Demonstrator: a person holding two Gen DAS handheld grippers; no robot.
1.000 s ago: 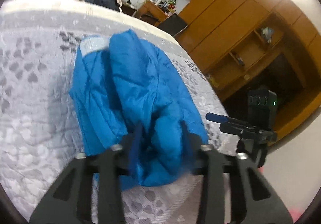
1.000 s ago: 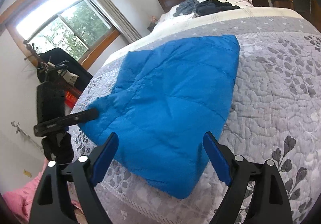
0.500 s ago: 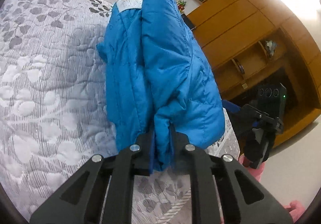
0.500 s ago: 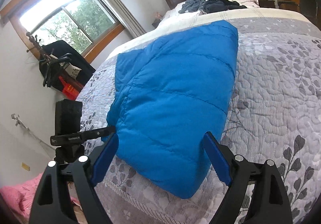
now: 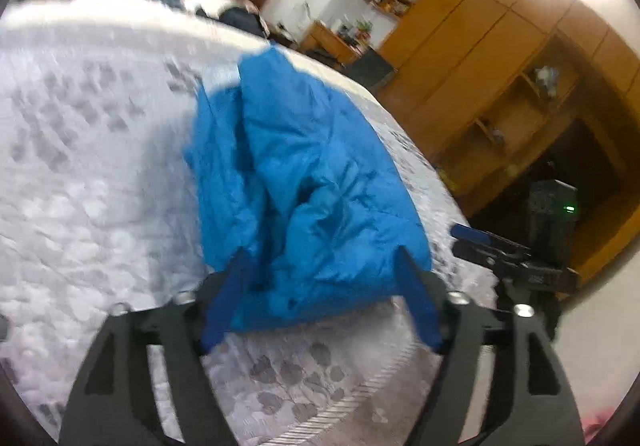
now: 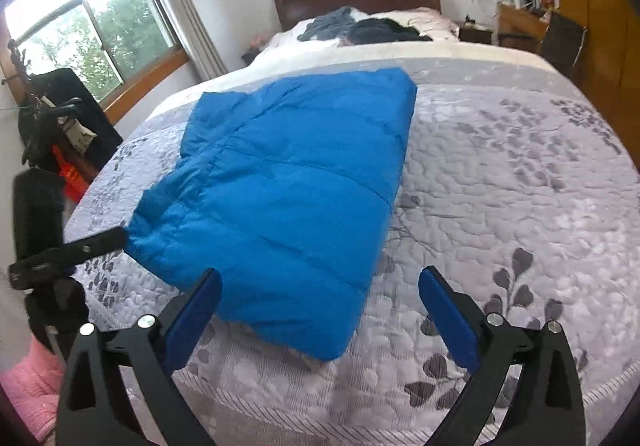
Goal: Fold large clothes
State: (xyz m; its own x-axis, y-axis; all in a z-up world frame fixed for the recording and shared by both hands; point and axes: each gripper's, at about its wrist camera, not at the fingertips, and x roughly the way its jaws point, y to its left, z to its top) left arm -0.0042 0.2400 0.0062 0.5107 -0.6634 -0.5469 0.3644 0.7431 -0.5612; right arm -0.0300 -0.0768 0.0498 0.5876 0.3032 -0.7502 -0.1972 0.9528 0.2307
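Blue jacket point(image 6: 288, 186) folded on bed point(image 6: 520, 206), long axis toward headboard. Left gripper point(image 5: 320, 298) wide open, empty, at bunched near end; right gripper point(image 6: 320, 322) wide open, empty, at near corner.

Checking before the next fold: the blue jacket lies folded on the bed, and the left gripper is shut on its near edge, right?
Not quite. The left wrist view shows the left gripper open, fingers apart. The blue jacket does lie folded on the bed.

One blue jacket point(image 6: 288, 198), one bed point(image 6: 520, 206), two claws point(image 5: 320, 298) point(image 6: 320, 318).
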